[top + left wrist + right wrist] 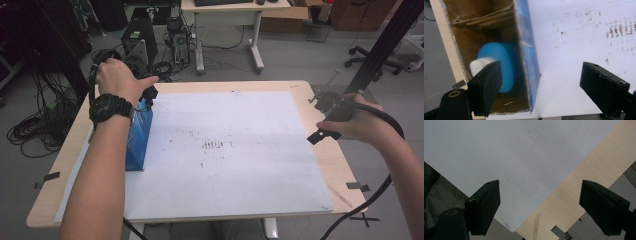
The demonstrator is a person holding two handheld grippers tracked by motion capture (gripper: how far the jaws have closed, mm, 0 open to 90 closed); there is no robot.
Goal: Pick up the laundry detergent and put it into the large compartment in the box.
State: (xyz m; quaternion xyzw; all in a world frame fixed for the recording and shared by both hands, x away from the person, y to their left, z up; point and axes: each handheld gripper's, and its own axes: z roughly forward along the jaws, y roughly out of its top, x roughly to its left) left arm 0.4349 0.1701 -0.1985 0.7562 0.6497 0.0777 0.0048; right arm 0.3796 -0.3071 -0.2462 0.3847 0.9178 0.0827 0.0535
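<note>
A blue carton (138, 142) lies along the left edge of the white sheet (235, 150), partly under my left forearm. Its open top shows brown cardboard inside (486, 27). A blue rounded bottle (499, 65) with a white cap (477, 65) rests at the bottom. My left gripper (149, 96) hovers above the carton's far end. In its own view the left gripper (541, 85) is open, one jaw over the carton's inside, the other over the sheet, pads touching nothing. My right gripper (322, 132) is held at the table's right edge; the right gripper (539, 207) is open and holds nothing.
The sheet carries dark smudges (215, 145) near its middle. The wooden table (330, 160) has tape marks (357, 186) at its edges. A black frame post (380, 50) rises at the right. Behind the table are cables (30, 130), a computer tower (137, 40) and a desk (230, 20).
</note>
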